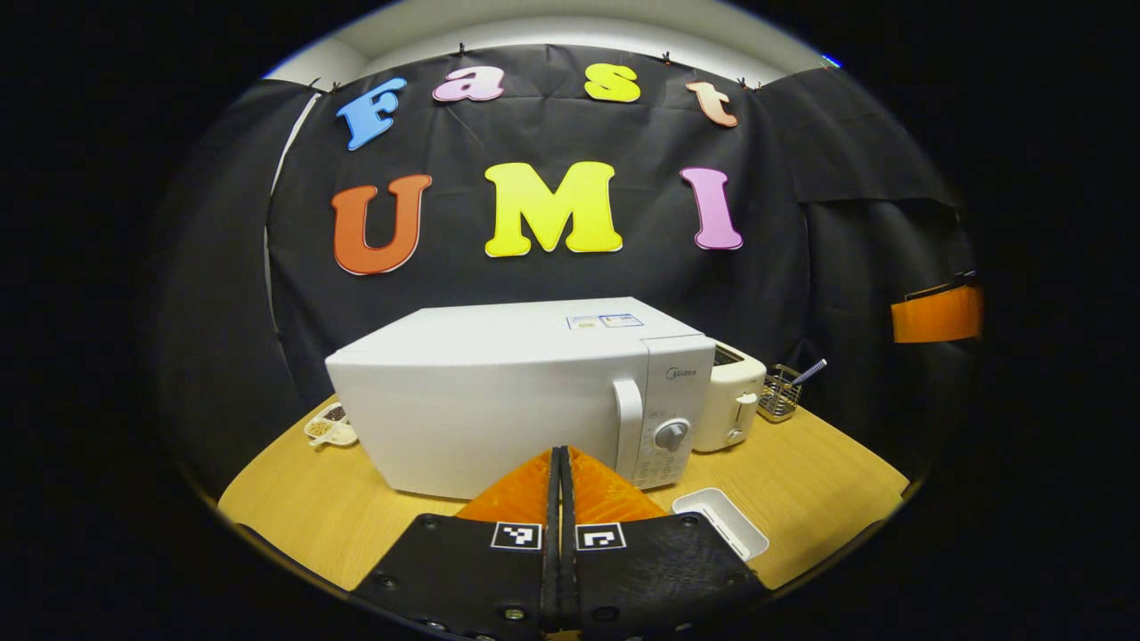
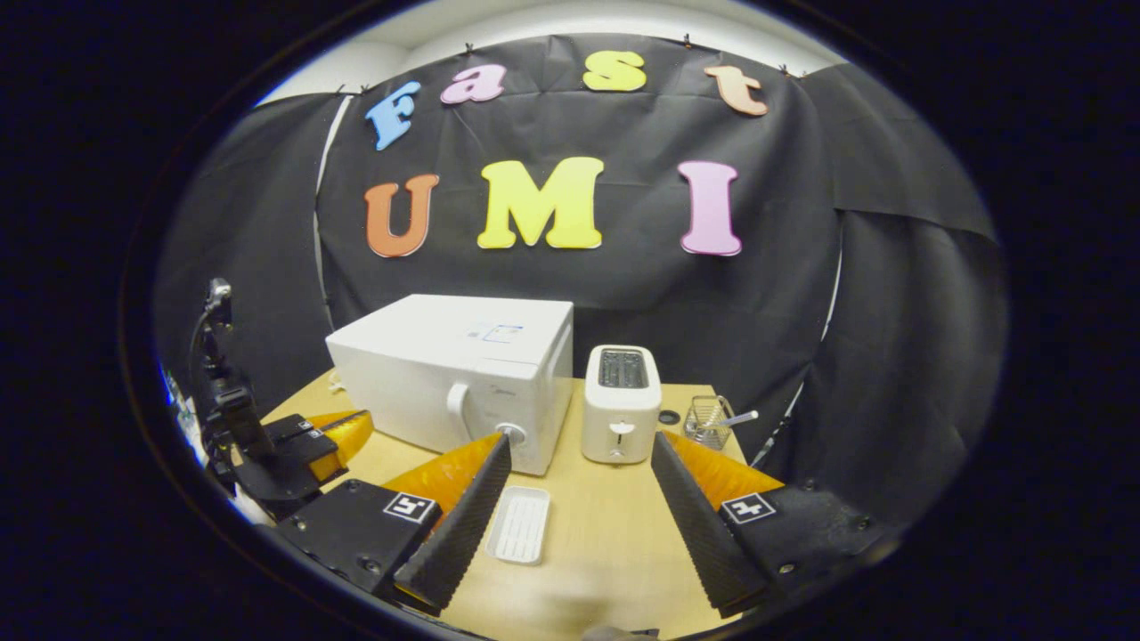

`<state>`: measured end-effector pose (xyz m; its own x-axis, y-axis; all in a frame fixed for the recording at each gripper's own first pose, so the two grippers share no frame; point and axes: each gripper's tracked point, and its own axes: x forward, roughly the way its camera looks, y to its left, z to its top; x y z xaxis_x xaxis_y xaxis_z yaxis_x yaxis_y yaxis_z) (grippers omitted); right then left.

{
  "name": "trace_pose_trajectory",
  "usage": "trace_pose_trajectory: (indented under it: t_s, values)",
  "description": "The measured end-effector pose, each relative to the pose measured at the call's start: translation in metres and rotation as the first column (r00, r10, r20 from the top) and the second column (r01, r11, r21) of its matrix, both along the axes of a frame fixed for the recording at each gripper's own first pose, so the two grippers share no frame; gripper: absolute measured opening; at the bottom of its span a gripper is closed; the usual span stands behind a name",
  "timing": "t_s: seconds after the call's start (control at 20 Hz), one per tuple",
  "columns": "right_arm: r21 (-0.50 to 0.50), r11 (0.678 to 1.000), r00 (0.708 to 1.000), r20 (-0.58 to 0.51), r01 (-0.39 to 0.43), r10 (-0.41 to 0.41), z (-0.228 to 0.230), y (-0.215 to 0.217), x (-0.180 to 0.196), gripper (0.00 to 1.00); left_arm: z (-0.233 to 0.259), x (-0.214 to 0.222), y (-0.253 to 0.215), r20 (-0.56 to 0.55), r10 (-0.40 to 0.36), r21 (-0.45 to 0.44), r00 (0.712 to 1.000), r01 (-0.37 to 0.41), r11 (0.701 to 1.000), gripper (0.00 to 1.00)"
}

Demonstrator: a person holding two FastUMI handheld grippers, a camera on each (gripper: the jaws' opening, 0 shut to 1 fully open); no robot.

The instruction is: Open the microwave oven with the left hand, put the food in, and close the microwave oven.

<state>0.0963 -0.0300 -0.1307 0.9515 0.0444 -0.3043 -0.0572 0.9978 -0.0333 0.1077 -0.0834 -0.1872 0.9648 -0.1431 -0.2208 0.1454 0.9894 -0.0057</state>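
On the wooden surface: one microwave oven, door closed; one toaster; one white tray. Left gripper, fingers pressed together, empty, faces the microwave. Right gripper, spread wide, hovers above the tray.

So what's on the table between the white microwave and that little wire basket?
A white two-slot toaster stands between the white microwave and the wire basket, close beside the microwave, on the wooden table. The right gripper view shows this most plainly.

microwave: white, door shut, handle and dial at its right end, upright toward the table's back edge | tray: white, shallow, flat near my front edge, before the microwave's dial
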Motion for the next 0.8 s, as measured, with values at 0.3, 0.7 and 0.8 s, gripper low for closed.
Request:
trace_pose_trajectory:
  t_s: [0.3, 0.7, 0.8]
  values:
    - [0.008, 0.999, 0.999, 0.021, -0.051, 0.051, 0.007, 0.04, -0.012, 1.0, 0.033, -0.057, 0.042, 0.023, 0.041, 0.019, 0.999, -0.041, 0.999, 0.0]
    - [0.022, 0.998, 0.997, 0.048, -0.063, 0.062, 0.02, 0.08, -0.032, 1.0, 0.073, -0.123, 0.08, 0.056, 0.029, -0.008, 0.998, -0.029, 1.0, 0.82]
    - [0.022, 0.998, 0.996, 0.056, -0.063, 0.062, 0.023, 0.088, -0.037, 1.0, 0.078, -0.134, 0.088, 0.062, 0.037, -0.018, 0.997, -0.036, 0.999, 0.92]
